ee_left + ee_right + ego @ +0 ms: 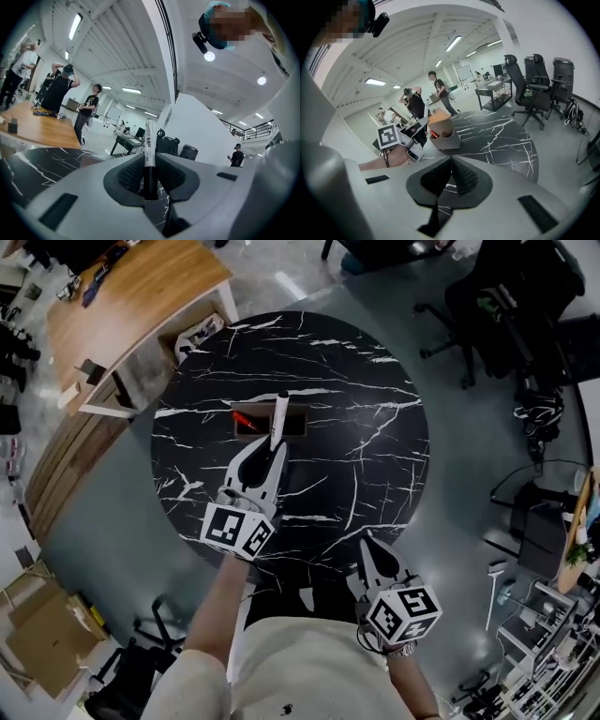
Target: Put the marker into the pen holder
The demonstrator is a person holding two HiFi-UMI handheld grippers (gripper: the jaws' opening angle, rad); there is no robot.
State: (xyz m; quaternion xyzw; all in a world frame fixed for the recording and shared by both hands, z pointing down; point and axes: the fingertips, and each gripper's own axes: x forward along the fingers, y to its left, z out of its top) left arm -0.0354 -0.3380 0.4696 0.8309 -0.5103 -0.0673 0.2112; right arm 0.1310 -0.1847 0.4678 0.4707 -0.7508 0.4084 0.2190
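Clenched the marker (278, 418) in the left claw (272, 454), free end pointing outward, over the pen holder (298, 426) on the black desk (375, 456); not yet inside. Called for tipping the barrel downward, centring it over the open top beside the red pen (246, 418), lowering within the walls, then letting go. Showed holder and alignment in the head view; showed only pads (129, 176) tight on the barrel in the left claw view. Held the right claw (368, 549) closed on nothing by the desk's near edge.
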